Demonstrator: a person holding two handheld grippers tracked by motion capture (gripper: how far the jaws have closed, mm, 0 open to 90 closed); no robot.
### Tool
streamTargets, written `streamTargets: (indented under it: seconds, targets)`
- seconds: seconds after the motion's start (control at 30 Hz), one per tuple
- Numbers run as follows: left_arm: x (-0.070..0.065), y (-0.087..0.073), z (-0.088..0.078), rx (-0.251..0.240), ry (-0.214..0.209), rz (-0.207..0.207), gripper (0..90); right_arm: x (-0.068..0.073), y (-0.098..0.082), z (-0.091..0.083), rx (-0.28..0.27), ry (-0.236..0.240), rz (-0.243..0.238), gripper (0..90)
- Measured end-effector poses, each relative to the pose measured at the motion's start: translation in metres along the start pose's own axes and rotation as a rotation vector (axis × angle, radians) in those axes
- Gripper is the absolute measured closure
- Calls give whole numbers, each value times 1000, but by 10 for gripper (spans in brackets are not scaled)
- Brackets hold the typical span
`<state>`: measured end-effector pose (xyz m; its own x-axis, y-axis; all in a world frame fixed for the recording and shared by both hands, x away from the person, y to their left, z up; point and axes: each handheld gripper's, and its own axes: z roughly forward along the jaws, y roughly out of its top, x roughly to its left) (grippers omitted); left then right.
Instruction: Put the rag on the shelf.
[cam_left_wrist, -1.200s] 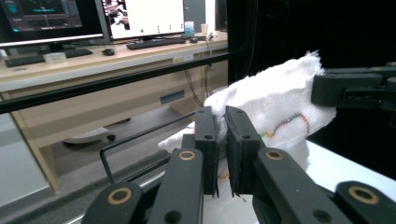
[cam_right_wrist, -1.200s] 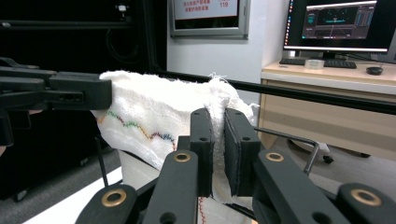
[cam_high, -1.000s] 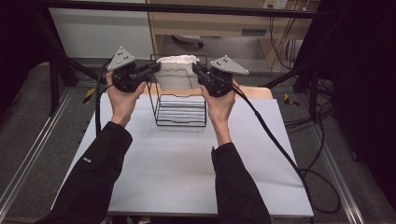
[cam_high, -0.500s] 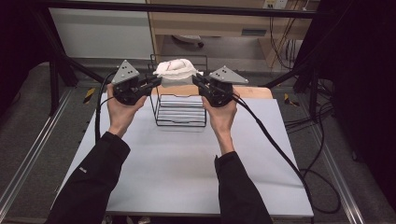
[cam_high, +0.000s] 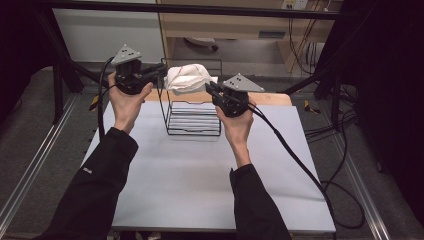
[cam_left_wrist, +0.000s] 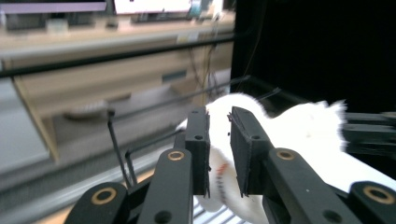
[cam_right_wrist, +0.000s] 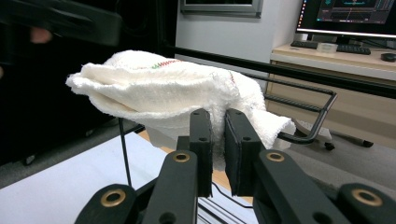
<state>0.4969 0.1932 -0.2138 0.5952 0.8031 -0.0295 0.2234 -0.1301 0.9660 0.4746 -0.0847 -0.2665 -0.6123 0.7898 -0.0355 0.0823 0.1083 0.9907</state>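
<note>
From where I sit the biggest thing is the table (cam_high: 200, 190), pale grey top, with the person's two black sleeves coming in from 6 o'clock. At its far edge, 12 o'clock of centre, stands the black wire rack (cam_high: 194, 117), upright. A white towel (cam_high: 186, 78) sits bunched over the rack's top rail, hanging between both tools.

High view gives me layout: left gripper (cam_high: 159, 70) at 9 o'clock of the towel, right gripper (cam_high: 212, 90) at 4 o'clock of it, both pointing inward. It can't tell me what the jaws do.

Left gripper view fills that in: left gripper (cam_left_wrist: 219, 140) has a narrow gap, jaws have just been opening; towel (cam_left_wrist: 299, 135) lies behind and between them, blurry, and I can't see the pads pressing, so I read it as released. Red stitching on the cloth shows through the gap. Rack wire (cam_left_wrist: 119, 154) at 9 o'clock.

Right gripper view is sharp: right gripper (cam_right_wrist: 218, 140) clenched on a fold of the towel (cam_right_wrist: 163, 88), cloth pinched in the slit. It alone shows the red-green stitch line on top, the rack's bent handle (cam_right_wrist: 317, 116) at 3 o'clock under the cloth, plus a monitor (cam_right_wrist: 355, 11) and keyboard (cam_right_wrist: 336, 46) at 1 o'clock on a desk.
</note>
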Motion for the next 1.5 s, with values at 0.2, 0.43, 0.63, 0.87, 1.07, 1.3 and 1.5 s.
streamTargets:
  seconds: [0.2,0.43,0.63,0.87,1.07,1.3,1.5]
  targets:
    - [0,-8,13,14,-58,-80,739,0,-2,-1,2,2,-5,821]
    - [-15,-12,12,18,-76,-37,817,2,-4,0,6,1,-10,821]
    - [-26,-16,11,5,-99,18,877,3,-6,0,13,-2,-17,819]
    - [-32,-33,17,33,-103,106,874,4,-7,2,11,-14,-22,806]
    - [-29,-42,23,50,-98,111,875,3,-4,-2,0,8,-10,674]
    - [-30,-43,25,58,-90,135,876,-2,16,-8,-46,-5,4,541]
    - [-29,-44,25,67,-92,151,874,0,40,12,-24,3,-9,531]
